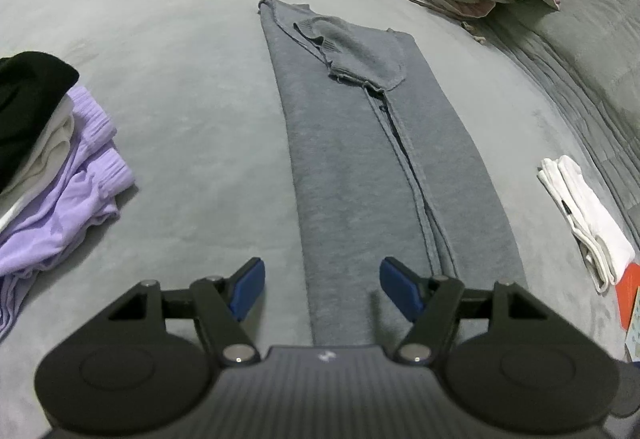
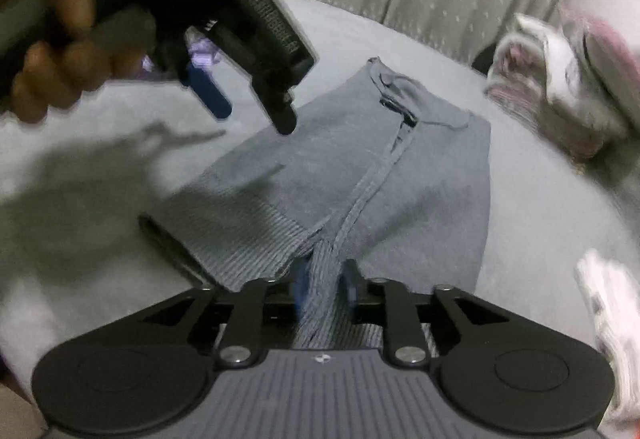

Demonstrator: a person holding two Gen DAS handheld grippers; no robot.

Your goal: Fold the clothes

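Here, on the grey bed [image 1: 160,39]: a grey knit cardigan [image 1: 360,159], folded into a long strip, in the middle. Left gripper [image 1: 322,289] wide open, just over the cardigan's near end, nothing between the pads. Right gripper [image 2: 324,287] with a bunch of the ribbed hem [image 2: 248,239] between its narrow jaws; picture blurred, grip uncertain. Left of the cardigan, a lilac garment [image 1: 68,199].

Light was dim, flat and cool, with no glare. The left wrist view was sharp at centre; the bed [image 1: 160,39] bulged from fisheye distortion, and dark vignetting cut the corners. The right wrist view was smeared by motion blur: the hand [image 2: 52,39] at upper left and the bedding [image 2: 560,79] at upper right were soft-edged. A broad, diffuse shadow [image 2: 80,199] lay at left centre, suggesting light from above.
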